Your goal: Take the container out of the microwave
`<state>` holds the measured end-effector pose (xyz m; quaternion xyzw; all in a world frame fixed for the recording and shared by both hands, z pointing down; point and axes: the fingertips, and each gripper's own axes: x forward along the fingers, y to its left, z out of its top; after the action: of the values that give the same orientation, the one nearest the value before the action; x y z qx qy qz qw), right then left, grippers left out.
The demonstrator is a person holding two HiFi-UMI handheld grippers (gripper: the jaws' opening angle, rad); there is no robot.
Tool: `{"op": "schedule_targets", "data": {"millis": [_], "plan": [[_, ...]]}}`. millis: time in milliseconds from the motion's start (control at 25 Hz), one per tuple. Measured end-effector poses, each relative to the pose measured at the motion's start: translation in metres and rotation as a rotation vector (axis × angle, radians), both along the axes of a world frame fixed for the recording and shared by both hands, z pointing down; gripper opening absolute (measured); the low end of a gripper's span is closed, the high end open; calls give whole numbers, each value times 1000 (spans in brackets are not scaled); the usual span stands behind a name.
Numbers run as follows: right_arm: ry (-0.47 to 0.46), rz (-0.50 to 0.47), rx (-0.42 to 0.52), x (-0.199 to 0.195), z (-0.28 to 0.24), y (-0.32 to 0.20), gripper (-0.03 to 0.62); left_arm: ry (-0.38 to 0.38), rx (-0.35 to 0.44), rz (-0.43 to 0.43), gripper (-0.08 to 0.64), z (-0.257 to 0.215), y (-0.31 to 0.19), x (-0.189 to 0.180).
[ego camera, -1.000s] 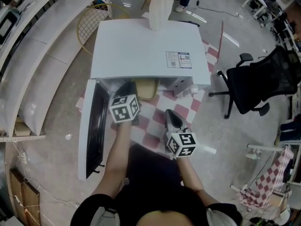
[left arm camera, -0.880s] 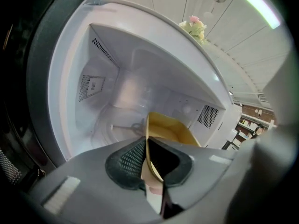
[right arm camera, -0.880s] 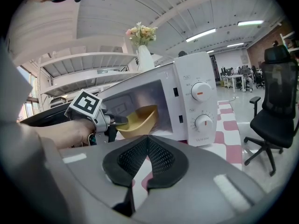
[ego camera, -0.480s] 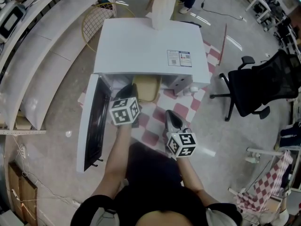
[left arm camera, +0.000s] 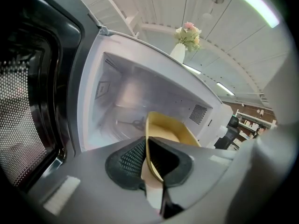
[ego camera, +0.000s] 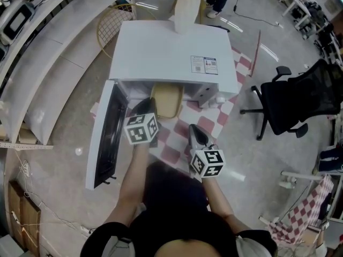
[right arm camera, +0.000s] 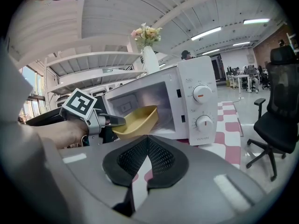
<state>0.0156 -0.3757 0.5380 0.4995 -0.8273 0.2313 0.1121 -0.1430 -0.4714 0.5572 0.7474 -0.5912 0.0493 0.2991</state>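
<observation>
A shallow yellow container (ego camera: 167,99) hangs at the mouth of the white microwave (ego camera: 171,52), partly past its front edge. My left gripper (ego camera: 147,105) is shut on the container's near rim; the left gripper view shows the rim (left arm camera: 161,129) pinched between the dark pads, with the lit cavity (left arm camera: 124,101) behind. The right gripper view shows the container (right arm camera: 138,119) held level in front of the opening by the left gripper (right arm camera: 110,121). My right gripper (ego camera: 194,130) hovers lower right of it, shut and empty (right arm camera: 147,160). The microwave door (ego camera: 104,135) stands swung open at the left.
The microwave sits on a red-and-white checked cloth (ego camera: 214,119). A white vase with flowers (right arm camera: 150,59) stands on top of it. A black office chair (ego camera: 300,95) stands to the right, and white shelving (ego camera: 48,63) runs along the left.
My left gripper has drawn the yellow container a little further out of the cavity. The right gripper has stayed where it was.
</observation>
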Motion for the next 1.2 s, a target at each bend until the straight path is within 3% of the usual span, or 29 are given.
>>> {"op": "schedule_targets", "data": {"millis": [680,1200], "plan": [[-6,-61,-18,1,6,18,0,30,-19,-77,26,7,46,-14],[-12,-68,-7,9,0,24,0,-3,-10,-102,26,4,82,-25]]}}
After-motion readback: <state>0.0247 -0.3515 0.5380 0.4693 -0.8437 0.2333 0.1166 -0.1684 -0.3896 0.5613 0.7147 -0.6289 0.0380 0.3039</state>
